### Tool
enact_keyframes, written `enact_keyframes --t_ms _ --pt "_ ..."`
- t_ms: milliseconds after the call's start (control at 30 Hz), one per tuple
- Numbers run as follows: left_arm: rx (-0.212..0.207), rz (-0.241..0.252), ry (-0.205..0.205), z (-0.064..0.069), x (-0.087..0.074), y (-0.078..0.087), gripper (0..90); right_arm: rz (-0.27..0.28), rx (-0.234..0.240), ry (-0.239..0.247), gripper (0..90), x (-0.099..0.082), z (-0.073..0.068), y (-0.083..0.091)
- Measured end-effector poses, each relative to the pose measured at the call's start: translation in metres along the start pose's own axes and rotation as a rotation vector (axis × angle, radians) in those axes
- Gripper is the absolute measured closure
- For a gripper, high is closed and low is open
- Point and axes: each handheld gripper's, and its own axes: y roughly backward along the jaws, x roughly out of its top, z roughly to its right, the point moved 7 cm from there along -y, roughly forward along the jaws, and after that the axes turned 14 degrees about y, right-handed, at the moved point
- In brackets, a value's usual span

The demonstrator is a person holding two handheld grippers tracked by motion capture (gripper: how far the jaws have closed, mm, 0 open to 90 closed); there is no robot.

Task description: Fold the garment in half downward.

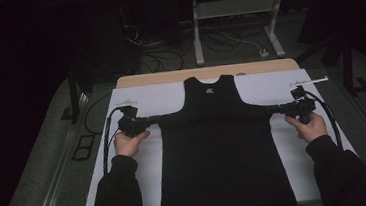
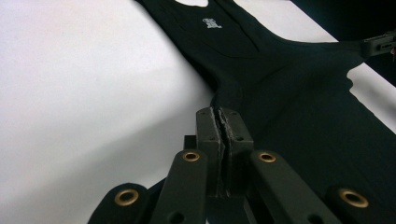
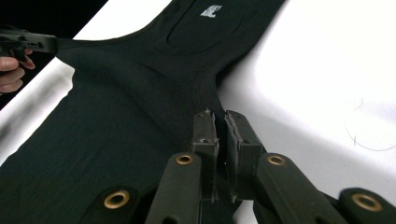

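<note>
A black sleeveless top [image 1: 220, 150] lies flat on a white sheet [image 1: 143, 100], neck toward the far edge, with a small white label [image 2: 211, 22] inside the collar. My left gripper [image 1: 155, 119] is shut on the top's left underarm corner; in the left gripper view its jaws [image 2: 223, 115] pinch a fold of the black cloth [image 2: 289, 93]. My right gripper [image 1: 272, 109] is shut on the right underarm corner, and its jaws [image 3: 219, 119] clamp the cloth [image 3: 130, 93] there. The fabric is pulled taut between the two grippers.
The white sheet covers a wooden table [image 1: 168, 77]. Beyond the far edge stand the legs of a metal frame [image 1: 197, 31], with cables and a power strip [image 1: 264, 52] on the floor. A pencil line [image 3: 369, 140] marks the sheet.
</note>
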Motion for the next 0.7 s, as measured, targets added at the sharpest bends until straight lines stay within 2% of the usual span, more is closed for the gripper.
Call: enact_keyframes --t_ms 300,700 --pt "-0.014 -0.002 0.0 0.008 -0.005 0.008 86.5 0.008 0.012 0.008 81.9 -0.002 -0.009 0.01" --pt "-0.018 -0.018 0.006 0.009 -0.013 0.015 86.5 0.011 0.01 0.017 81.8 -0.006 -0.017 0.018"
